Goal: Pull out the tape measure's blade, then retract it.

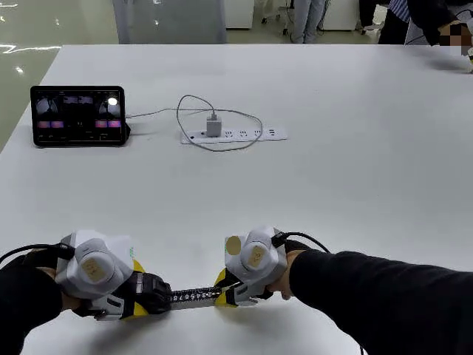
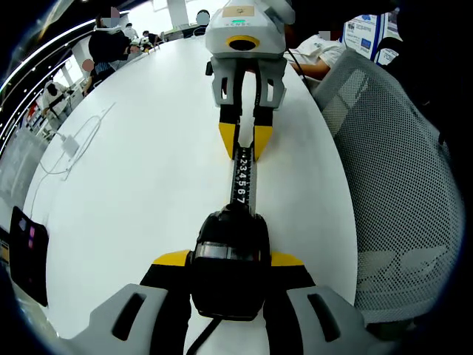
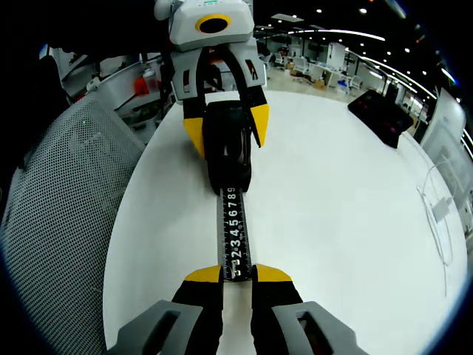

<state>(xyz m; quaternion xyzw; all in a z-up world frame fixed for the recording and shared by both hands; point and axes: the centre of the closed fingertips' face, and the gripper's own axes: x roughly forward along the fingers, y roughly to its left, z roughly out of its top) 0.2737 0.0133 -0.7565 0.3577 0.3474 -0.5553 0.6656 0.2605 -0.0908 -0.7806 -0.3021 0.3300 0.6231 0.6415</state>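
Black tape measure (image 2: 230, 250) clamped across its sides by the left claw (image 2: 229, 260), yellow tips closed on the case, low over the white bench (image 1: 332, 185) near its front edge. Short run of blade (image 3: 233, 233) drawn out toward the right claw (image 3: 236, 275), with digits 1 to 9 legible in the right gripper view. Right claw closed on the blade's free end, the very end hidden between the yellow tips. In the head view, case mostly covered by the left claw's grey body, leaving a dark edge and the blade visible between the two claws. Cannot tell whether case or blade touches the bench.

Farther back on the bench: dark tablet (image 1: 77, 115) with a lit screen, contents too small to read. Beside it, white power strip (image 1: 236, 134) with a charger (image 1: 213, 124) plugged in and a looped cable (image 1: 244, 118). Grey mesh chair back (image 2: 399, 185) beside the bench, cut off at the edge of the left gripper view.
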